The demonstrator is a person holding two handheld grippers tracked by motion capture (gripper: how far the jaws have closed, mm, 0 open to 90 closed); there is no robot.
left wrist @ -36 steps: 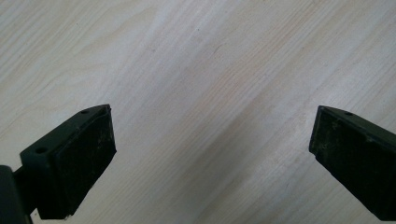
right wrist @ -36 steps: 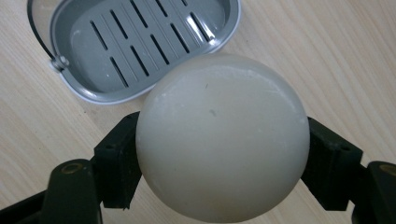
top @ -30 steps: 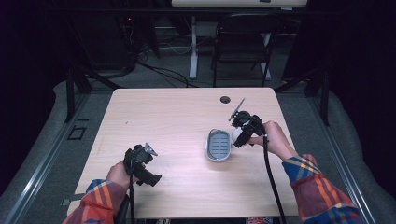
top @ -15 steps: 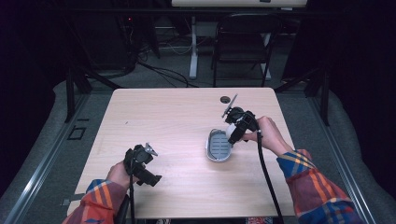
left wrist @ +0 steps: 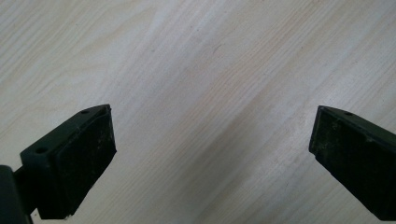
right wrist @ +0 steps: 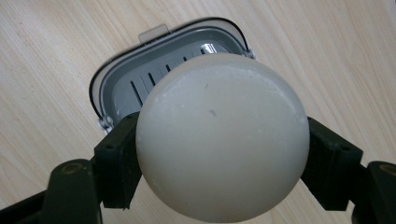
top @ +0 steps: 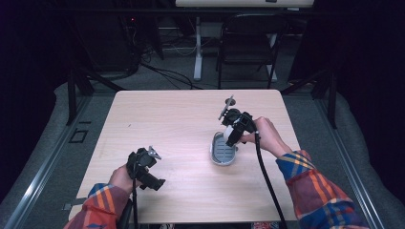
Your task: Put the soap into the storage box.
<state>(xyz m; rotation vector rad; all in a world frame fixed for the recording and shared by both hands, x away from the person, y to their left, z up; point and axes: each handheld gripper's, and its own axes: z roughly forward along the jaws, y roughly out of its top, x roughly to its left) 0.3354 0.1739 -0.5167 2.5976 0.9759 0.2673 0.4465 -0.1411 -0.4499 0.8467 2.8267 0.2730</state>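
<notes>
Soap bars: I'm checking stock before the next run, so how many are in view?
1. The round white soap bar is clamped between the right gripper jaws, above the open grey soap dish on the table. The dish looks empty.

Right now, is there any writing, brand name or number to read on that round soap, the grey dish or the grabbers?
None can be read: the round soap, the grey dish, both grippers and the table show no letters, numbers or signs. In the high view, things are too small to show any fine print.
</notes>
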